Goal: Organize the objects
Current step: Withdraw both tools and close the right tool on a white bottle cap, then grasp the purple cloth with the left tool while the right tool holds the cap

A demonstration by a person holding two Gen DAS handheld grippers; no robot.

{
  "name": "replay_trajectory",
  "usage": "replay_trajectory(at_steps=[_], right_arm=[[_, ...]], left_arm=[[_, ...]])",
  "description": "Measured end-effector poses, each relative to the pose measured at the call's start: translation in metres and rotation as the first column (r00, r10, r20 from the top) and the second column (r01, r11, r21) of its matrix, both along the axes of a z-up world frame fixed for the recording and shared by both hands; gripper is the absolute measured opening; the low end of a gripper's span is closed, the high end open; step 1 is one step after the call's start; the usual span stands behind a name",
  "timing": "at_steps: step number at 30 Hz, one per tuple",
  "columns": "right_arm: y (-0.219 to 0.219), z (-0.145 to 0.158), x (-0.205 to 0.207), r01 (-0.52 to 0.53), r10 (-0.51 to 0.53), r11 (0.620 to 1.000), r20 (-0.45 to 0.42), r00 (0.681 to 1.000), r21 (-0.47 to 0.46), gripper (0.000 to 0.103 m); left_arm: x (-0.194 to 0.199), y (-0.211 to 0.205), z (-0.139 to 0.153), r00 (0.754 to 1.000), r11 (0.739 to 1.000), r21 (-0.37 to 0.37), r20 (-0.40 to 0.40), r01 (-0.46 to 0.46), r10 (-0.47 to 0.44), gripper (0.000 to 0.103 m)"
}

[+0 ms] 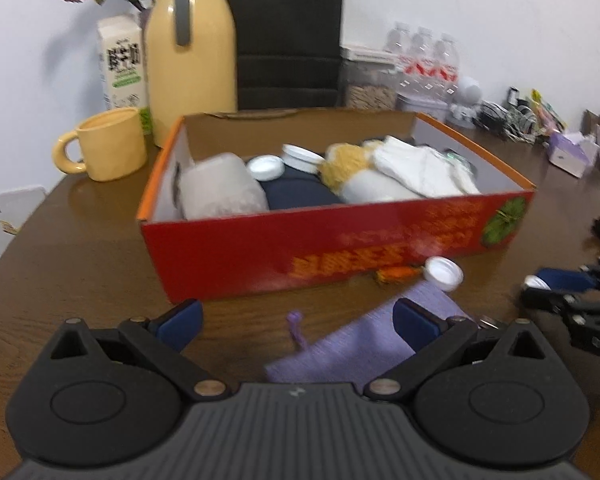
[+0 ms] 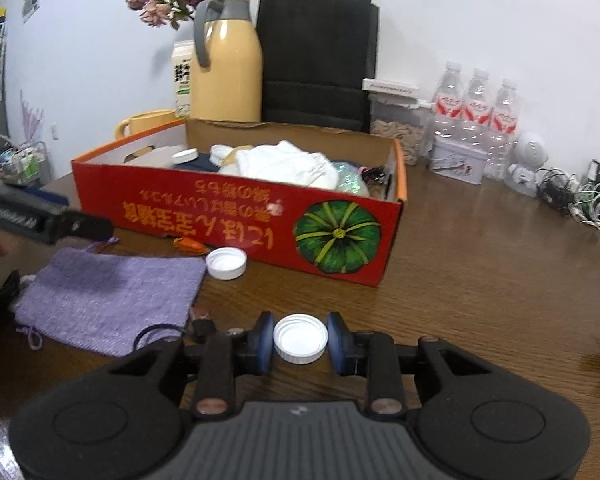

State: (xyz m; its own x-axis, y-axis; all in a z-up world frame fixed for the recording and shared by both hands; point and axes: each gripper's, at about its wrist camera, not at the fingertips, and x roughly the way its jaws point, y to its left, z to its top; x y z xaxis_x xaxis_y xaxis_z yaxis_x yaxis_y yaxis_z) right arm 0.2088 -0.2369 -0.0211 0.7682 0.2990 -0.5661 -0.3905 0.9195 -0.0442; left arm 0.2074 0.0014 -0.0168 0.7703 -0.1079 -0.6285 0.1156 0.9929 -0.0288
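Observation:
A red cardboard box point(image 1: 340, 240) point(image 2: 236, 216) stands on the brown table and holds cloths, white lids and a yellow plush. My right gripper point(image 2: 300, 340) is shut on a white lid point(image 2: 300, 338) just above the table; it also shows at the right edge of the left wrist view point(image 1: 556, 284). My left gripper point(image 1: 296, 320) is open and empty over the table, its right finger above a purple knit pouch point(image 1: 364, 344) point(image 2: 108, 296). A second white lid point(image 1: 444, 272) point(image 2: 226, 263) and a small orange object point(image 1: 396, 274) point(image 2: 188, 245) lie against the box front.
A yellow mug point(image 1: 108, 144), a yellow thermos point(image 1: 192, 48), a milk carton point(image 1: 120, 64) and a black paper bag point(image 2: 316, 60) stand behind the box. Water bottles point(image 2: 476, 112), a tin point(image 2: 456, 160) and tangled cables point(image 2: 580, 196) sit at the back right.

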Motion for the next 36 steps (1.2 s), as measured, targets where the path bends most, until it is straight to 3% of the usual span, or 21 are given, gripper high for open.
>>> replay_trajectory(at_steps=[7,12,14,26,33,35,36], right_arm=[[-0.002,0.001,-0.002,0.026,-0.026,1.000,0.027,0.999,-0.003,0.028],[-0.003,0.002,-0.004,0.036,-0.036,0.999,0.043,0.998,0.004,0.028],[-0.004,0.003,-0.004,0.037,-0.038,0.999,0.046,0.998,0.006,0.028],[-0.005,0.004,-0.006,0.042,-0.043,0.999,0.053,0.998,0.011,0.028],[-0.006,0.004,-0.007,0.048,-0.049,0.999,0.052,0.997,0.020,0.028],[-0.007,0.003,-0.007,0.049,-0.050,0.999,0.051,0.997,0.022,0.028],[-0.007,0.003,-0.007,0.050,-0.051,0.998,0.051,0.997,0.023,0.028]], left_arm=[[-0.006,-0.025,-0.003,0.994,0.995,0.052,-0.083,0.081,-0.077,0.103],[-0.004,-0.031,-0.020,0.987,0.995,0.076,-0.150,0.067,-0.055,0.103],[-0.005,-0.029,-0.022,0.991,0.998,0.047,-0.130,0.050,-0.043,0.103],[-0.016,-0.033,-0.023,0.997,0.999,0.053,-0.083,0.013,-0.009,0.099],[-0.025,-0.039,-0.022,0.999,0.999,0.053,-0.049,0.010,-0.007,0.084],[-0.028,-0.040,-0.021,0.999,0.999,0.052,-0.038,0.008,-0.006,0.076],[-0.030,-0.041,-0.021,1.000,0.999,0.052,-0.031,0.006,-0.005,0.067]])
